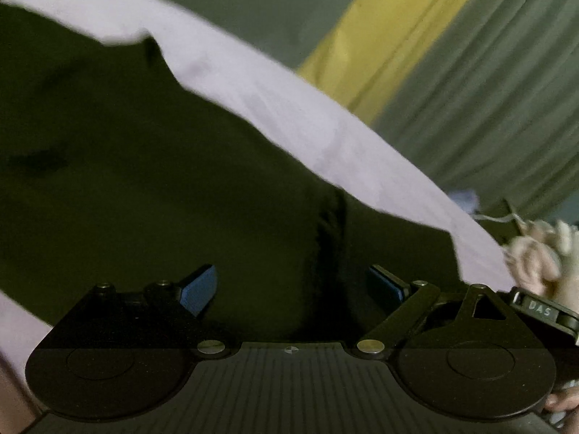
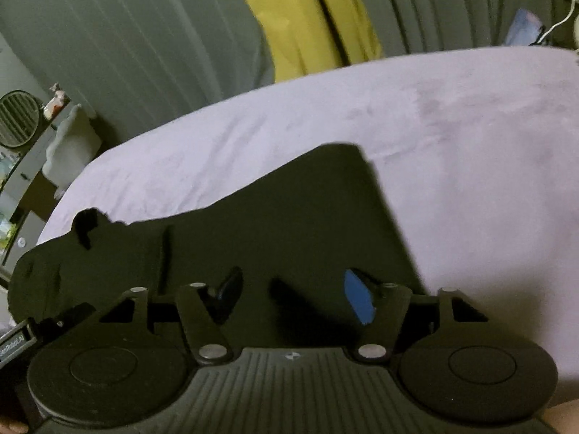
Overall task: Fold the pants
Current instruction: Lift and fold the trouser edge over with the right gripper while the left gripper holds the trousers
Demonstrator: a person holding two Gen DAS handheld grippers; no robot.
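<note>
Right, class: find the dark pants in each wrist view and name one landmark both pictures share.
Left wrist view: the dark pants fill the left and centre, just beyond the open left gripper.
Right wrist view: the pants lie lower centre, beyond the open right gripper.
Shared landmark: the yellow curtain strip behind the lilac sheet.

The dark pants (image 2: 253,224) lie flat on the lilac sheet, filling the frame's lower left, one squared end toward centre.

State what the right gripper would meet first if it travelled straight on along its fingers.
Most likely the dark pants: the open right gripper points down at that cloth lying on the lavender bed sheet, with nothing seen in between. Depth is unclear.
</note>
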